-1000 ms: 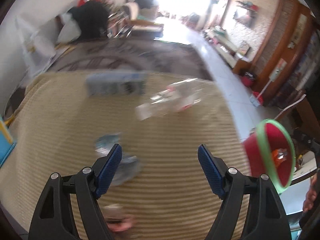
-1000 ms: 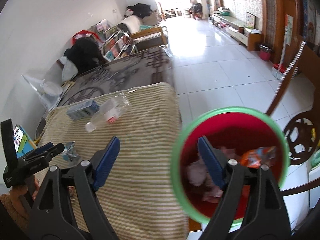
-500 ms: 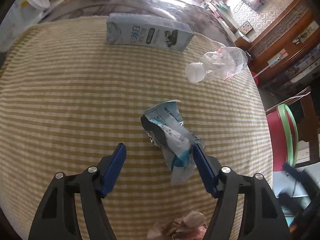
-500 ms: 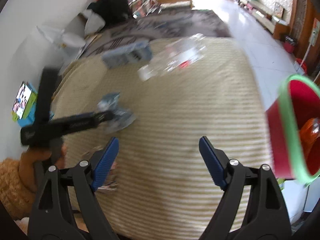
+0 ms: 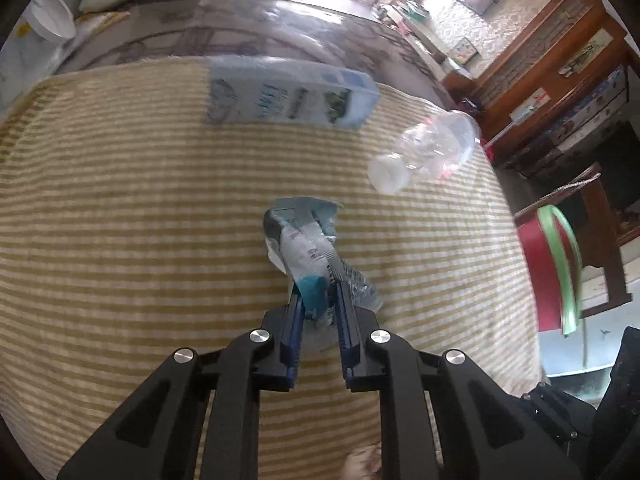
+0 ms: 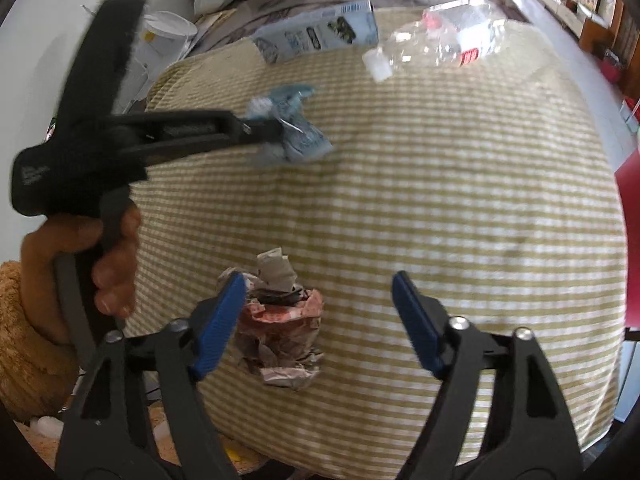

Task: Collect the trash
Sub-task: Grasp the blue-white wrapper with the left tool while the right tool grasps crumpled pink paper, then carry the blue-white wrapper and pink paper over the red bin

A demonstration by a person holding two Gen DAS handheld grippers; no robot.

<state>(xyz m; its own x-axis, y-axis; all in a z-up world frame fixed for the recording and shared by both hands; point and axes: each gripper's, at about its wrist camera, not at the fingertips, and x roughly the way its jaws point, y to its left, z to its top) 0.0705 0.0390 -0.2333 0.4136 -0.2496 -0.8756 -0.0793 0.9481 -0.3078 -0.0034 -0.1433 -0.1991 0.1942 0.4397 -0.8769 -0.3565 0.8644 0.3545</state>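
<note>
We have left gripper (image 5: 318, 300) clenched on crumpled blue-white plastic wrapper (image 5: 304, 248), on striped yellow tablecloth (image 5: 120, 240). Right gripper (image 6: 318, 320) released, jaws just narrowing, crumpled red-grey paper wad (image 6: 280, 320) between them, touching left pad. Red green-rimmed bin (image 5: 554, 272) lies off table's right edge.

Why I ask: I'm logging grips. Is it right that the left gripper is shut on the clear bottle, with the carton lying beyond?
Not the bottle. The left wrist view shows the left gripper shut on the blue wrapper; the carton does lie beyond.
</note>
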